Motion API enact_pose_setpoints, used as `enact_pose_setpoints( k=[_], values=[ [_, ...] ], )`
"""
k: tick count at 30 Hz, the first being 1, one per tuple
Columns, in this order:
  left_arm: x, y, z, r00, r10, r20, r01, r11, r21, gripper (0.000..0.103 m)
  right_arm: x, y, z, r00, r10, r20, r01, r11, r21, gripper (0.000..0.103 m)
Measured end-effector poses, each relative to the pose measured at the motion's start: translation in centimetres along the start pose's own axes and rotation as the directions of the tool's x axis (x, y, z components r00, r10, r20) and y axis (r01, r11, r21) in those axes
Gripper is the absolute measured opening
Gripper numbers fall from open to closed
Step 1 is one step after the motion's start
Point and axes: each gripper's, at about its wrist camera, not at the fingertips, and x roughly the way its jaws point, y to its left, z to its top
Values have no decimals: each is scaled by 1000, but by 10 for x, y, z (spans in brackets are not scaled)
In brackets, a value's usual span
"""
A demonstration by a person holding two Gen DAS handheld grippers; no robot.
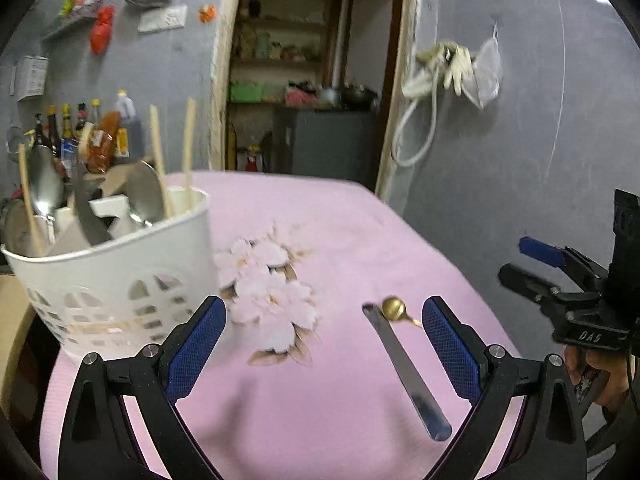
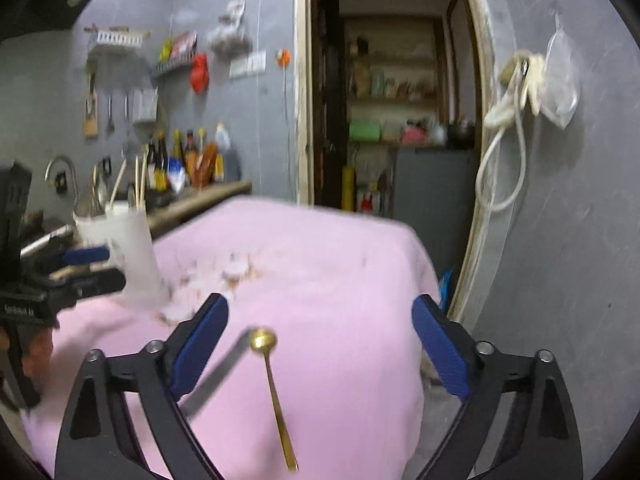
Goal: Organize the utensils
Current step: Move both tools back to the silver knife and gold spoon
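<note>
Small gold metal spoon [image 2: 269, 364] | lies flat on pink cloth [image 2: 340, 280], bowl touching flat steel utensil [image 1: 406, 368] | you judge it light, stiff, slippery; pinch mid-handle | right gripper [image 2: 320, 344] wide open, empty | left gripper [image 1: 324, 344] open, empty | white holder [image 1: 120, 276] at left.

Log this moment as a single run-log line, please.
left gripper: open, empty | right gripper: open, empty | gold spoon, flat steel utensil: on pink cloth | white holder: partly filled
</note>
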Motion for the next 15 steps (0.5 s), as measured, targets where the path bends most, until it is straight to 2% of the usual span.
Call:
enact_pose_setpoints(
  k=[3,7,12,15],
  values=[
    [17,-5,-2,995,-13,-97,13,1000,6,96,13,2,-10,995,40,-89,-42,999,-20,72],
    [39,-9,-8,977,-27,-211,30,999,13,96,24,6,-23,981,62,-184,-72,996,-47,57],
    [54,-13,-13,955,-61,-291,67,998,11,95,29,9,-33,965,81,-249,-103,992,-75,43],
    [61,-18,-15,942,-82,-325,94,995,21,89,31,12,-37,958,87,-274,-119,988,-99,39]
  ],
)
